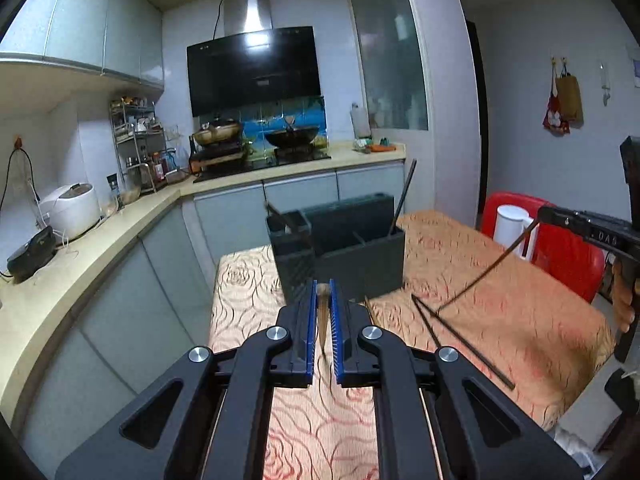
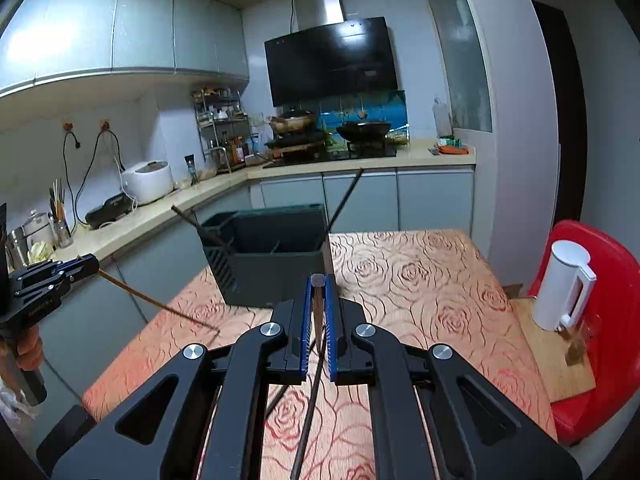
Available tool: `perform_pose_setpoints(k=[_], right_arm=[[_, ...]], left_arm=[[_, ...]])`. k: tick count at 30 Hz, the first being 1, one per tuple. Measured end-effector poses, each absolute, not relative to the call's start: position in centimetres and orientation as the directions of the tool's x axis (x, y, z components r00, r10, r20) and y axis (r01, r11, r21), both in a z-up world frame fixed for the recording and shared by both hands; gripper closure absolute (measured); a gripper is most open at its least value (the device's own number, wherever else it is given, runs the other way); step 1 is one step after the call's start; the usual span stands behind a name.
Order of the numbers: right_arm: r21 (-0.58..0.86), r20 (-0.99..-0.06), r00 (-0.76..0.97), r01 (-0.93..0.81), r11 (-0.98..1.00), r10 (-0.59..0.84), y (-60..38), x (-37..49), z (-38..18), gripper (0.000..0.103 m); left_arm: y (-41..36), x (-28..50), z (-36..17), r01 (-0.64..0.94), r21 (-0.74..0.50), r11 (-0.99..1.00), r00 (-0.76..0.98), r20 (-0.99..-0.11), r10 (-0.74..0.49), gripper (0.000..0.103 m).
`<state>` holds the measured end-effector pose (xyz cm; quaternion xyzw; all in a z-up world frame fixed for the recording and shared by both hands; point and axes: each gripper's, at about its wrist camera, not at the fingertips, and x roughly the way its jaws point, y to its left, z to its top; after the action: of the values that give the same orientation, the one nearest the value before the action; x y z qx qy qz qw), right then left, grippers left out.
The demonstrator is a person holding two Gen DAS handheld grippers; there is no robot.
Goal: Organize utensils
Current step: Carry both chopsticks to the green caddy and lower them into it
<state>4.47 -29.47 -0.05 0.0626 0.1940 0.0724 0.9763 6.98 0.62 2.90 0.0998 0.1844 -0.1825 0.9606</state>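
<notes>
My left gripper is shut on a brown chopstick, held above the rose-patterned table. From the right wrist view that gripper shows at the left, with the chopstick slanting down to the cloth. My right gripper is shut on a dark chopstick; the left wrist view shows it at the right, the stick hanging down. A black utensil holder stands ahead, with a chopstick leaning in it. Two dark chopsticks lie on the cloth.
A red chair beside the table carries a white kettle and a wooden board. A kitchen counter runs along the left and back, with a rice cooker, stove and pans. A hand holds the right gripper's handle.
</notes>
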Motion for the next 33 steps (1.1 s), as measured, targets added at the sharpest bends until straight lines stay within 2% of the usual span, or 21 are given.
perform_pose_setpoints(k=[6, 22, 33], right_arm=[[0.144, -0.361, 0.916, -0.130, 0.981, 0.175, -29.4, 6.0, 1.5, 0.096], [0.149, -0.353, 0.916, -0.146, 0.978, 0.191, -29.6, 10.5, 6.1, 0.096], [0.130, -0.328, 0.926, -0.151, 0.980, 0.186, -29.6, 12.3, 10.4, 0.096]], left_arm=[[-0.1, 8.5, 4.9, 0.401, 0.129, 0.907, 0.866, -0.374, -0.330, 0.097], [-0.7, 12.3, 7.1, 0.425, 0.089, 0.901, 0.840, -0.411, -0.355, 0.097], [-1.4, 14.3, 11.7, 0.434, 0.067, 0.898, 0.843, -0.383, -0.379, 0.097]])
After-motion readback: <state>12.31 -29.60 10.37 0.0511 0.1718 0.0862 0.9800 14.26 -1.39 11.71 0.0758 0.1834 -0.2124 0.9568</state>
